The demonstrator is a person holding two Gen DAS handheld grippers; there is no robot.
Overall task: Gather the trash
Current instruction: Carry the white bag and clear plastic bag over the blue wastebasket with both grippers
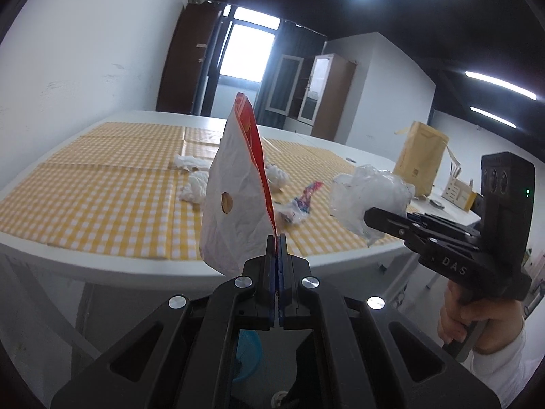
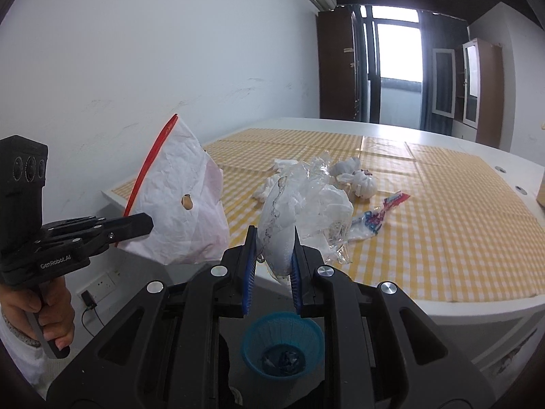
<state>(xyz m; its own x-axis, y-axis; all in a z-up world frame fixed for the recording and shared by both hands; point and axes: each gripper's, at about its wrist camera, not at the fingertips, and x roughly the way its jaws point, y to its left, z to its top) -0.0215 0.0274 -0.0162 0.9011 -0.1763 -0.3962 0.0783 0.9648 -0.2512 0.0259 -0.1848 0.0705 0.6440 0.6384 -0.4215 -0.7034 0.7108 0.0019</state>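
My left gripper is shut on the lower corner of a white paper bag with a red edge, held upright in front of the table edge. My right gripper is shut on a crumpled clear plastic wrap. In the left wrist view that plastic wrap hangs from the right gripper on the right. The right wrist view shows the left gripper holding the paper bag on the left. Crumpled tissues and a colourful wrapper lie on the yellow checked tablecloth.
A blue basket with some trash in it stands on the floor below the grippers, beside the table's near edge. A brown paper bag stands at the table's right end. A white wall runs along the left. A hand grips each handle.
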